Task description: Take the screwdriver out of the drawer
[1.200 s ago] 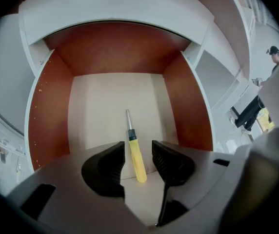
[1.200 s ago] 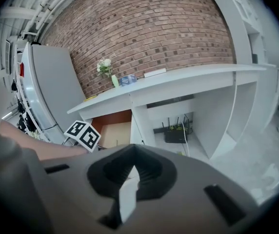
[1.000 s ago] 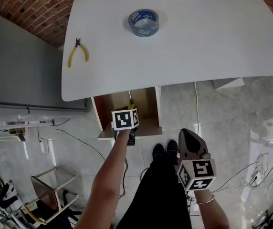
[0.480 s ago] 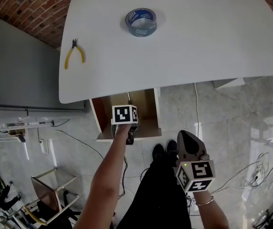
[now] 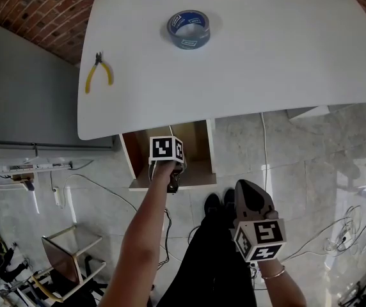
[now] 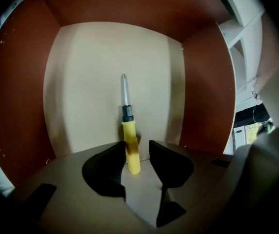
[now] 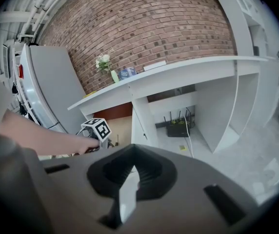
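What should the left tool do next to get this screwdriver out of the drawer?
Probably finish closing before any lift. The left tool points down into the open drawer. Its jaws are closing with the yellow-handled screwdriver between them, but one pad seems not yet on it, so lifting now might leave it behind.

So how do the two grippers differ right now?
The left gripper reaches into the drawer; the right gripper hangs outside it. The left's jaws are closing round the screwdriver handle; the right's are together, empty. Both carry marker cubes.
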Motion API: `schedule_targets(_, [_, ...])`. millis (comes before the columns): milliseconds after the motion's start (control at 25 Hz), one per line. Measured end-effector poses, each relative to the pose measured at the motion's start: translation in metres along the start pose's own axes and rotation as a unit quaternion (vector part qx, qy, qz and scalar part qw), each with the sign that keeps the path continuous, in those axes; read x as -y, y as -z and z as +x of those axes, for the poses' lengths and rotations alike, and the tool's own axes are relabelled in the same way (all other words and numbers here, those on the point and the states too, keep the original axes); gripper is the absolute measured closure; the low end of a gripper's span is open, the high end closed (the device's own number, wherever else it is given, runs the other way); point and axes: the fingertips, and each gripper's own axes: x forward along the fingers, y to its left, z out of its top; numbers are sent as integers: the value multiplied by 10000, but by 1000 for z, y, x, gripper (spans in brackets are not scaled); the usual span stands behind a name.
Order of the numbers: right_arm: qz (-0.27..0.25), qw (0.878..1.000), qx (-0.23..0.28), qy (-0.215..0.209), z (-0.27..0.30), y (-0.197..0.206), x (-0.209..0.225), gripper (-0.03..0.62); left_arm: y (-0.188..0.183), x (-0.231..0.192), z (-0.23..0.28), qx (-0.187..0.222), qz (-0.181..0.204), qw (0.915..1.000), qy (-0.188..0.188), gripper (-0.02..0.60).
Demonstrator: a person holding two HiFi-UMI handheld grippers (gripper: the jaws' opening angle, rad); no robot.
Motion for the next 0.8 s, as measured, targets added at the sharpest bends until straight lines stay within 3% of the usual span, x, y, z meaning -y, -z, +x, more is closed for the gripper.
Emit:
schedule_targets(240, [-13,10000,-52,-53,1,3,-2,592,1,-7,3,-72,-289,9996,-13,453])
schedule_targets(320, [-10,9999,-85,-57,0,6,-1,592,-2,-13,4,-20,-377,9991,-178,498])
schedule_targets(520, [-11,9998,-159,-81,0,10,-1,592,-7,-20,11,42,-440,9982,-394,514])
schedule_targets(800, [-12,9997,-195,-121,2,10,-1,592,-7,-20,12,59,-491,9980,-399,515])
